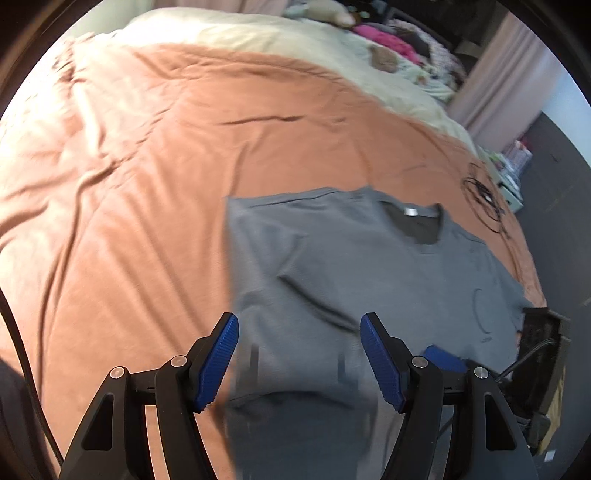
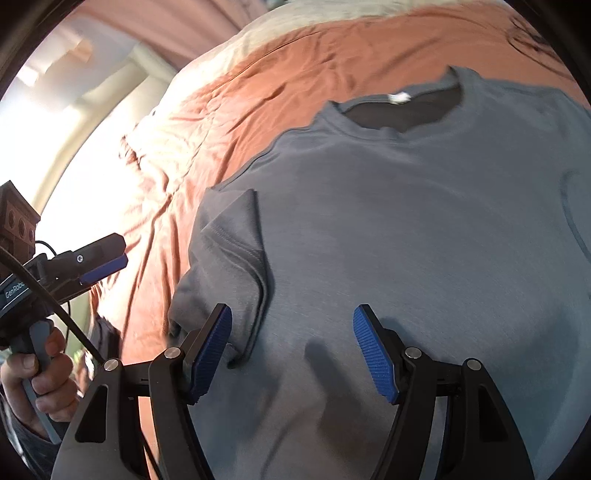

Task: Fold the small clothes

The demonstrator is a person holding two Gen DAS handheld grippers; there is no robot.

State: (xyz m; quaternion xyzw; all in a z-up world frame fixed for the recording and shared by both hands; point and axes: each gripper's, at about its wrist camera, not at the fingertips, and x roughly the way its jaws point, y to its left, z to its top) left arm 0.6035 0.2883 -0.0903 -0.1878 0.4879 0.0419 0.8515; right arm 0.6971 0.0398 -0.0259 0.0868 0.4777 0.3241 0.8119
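Observation:
A grey T-shirt lies flat, front up, on an orange-brown bedspread, collar with a white label at the far end. Its left sleeve is folded in over the body. My left gripper is open and empty above the shirt's left edge. My right gripper is open and empty just above the shirt's lower body, next to the folded sleeve. The left gripper also shows at the left of the right wrist view, over the bedspread. The right gripper's blue pad shows in the left wrist view.
A cream blanket covers the far part of the bed, with a heap of pink and patterned clothes beyond it. A black coiled cable lies on the bedspread right of the shirt. The bed's right edge drops to a dark floor.

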